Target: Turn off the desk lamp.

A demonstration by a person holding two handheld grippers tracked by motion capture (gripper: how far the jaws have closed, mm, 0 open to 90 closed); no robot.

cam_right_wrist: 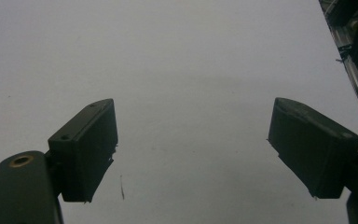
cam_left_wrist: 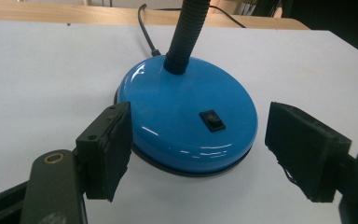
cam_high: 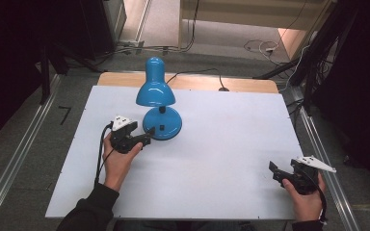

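— White surface (cam_high: 212,159) carries one blue lamp (cam_high: 158,103), far left of centre. How far along?

— Hardly begun, I'd judge. Left tool (cam_left_wrist: 198,154) gapes wide around the base, gripping nothing; switch (cam_left_wrist: 212,120) untouched. Right tool (cam_right_wrist: 193,154) is open, empty, near the right edge.

— Orientation?

— Upright; shade faces down over the base, toward the person.
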